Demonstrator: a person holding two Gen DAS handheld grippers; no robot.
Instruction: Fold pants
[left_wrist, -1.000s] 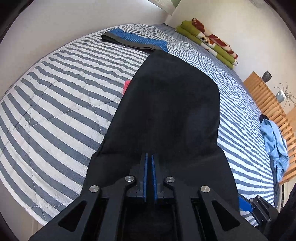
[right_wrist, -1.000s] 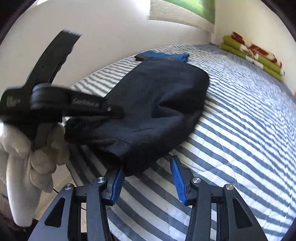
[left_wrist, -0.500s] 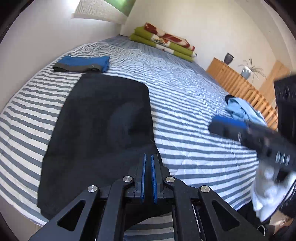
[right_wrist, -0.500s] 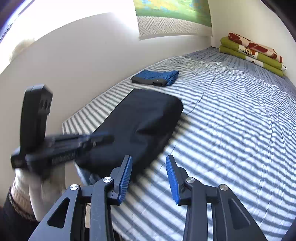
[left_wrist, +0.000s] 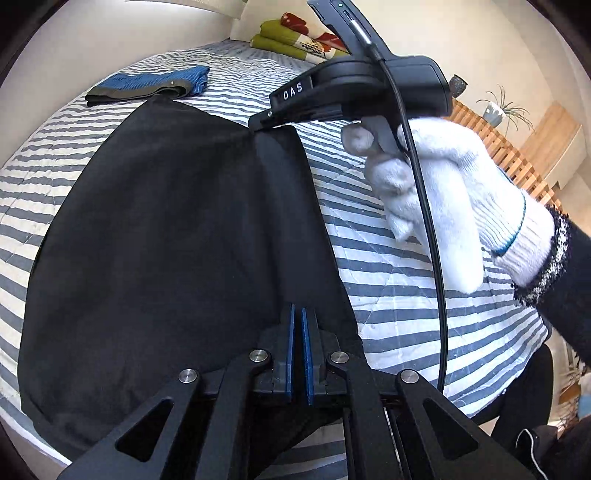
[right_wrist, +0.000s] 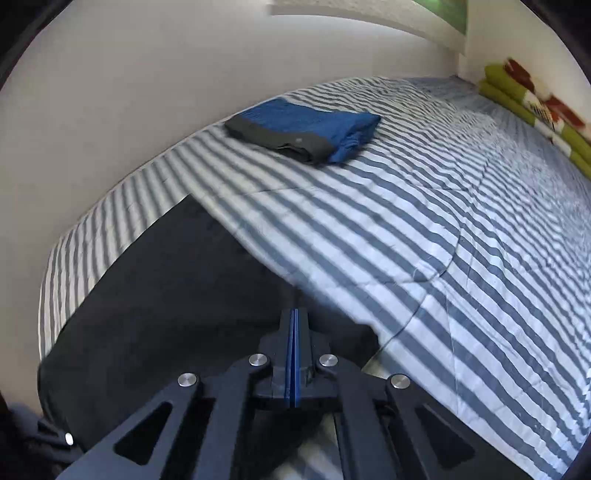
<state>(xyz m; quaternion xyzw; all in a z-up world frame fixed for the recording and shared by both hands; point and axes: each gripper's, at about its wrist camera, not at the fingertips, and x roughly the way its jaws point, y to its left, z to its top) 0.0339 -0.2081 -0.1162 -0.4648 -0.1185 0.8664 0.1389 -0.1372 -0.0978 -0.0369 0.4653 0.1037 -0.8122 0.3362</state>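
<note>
The black pants (left_wrist: 166, 240) lie spread on the striped bed (left_wrist: 406, 295). My left gripper (left_wrist: 297, 332) sits at their near edge, its blue pads shut on the black cloth. A white-gloved hand (left_wrist: 424, 177) holds my right gripper (left_wrist: 258, 125), whose tip pinches the pants' far right edge, where the cloth rises into a small peak. In the right wrist view, the right gripper (right_wrist: 293, 325) shows its pads pressed together over the dark pants (right_wrist: 166, 314), a little blurred.
A folded blue and grey garment (left_wrist: 147, 85) (right_wrist: 303, 133) lies just beyond the pants. Green and red folded blankets (left_wrist: 291, 37) are stacked at the bed's far end. A wooden slatted frame (left_wrist: 517, 155) runs along the right. A white wall (right_wrist: 147, 92) borders the left.
The right gripper swung from the near side across to the pants' far right edge and shut there. The left gripper stayed shut on the near edge while shifting and rolling.
</note>
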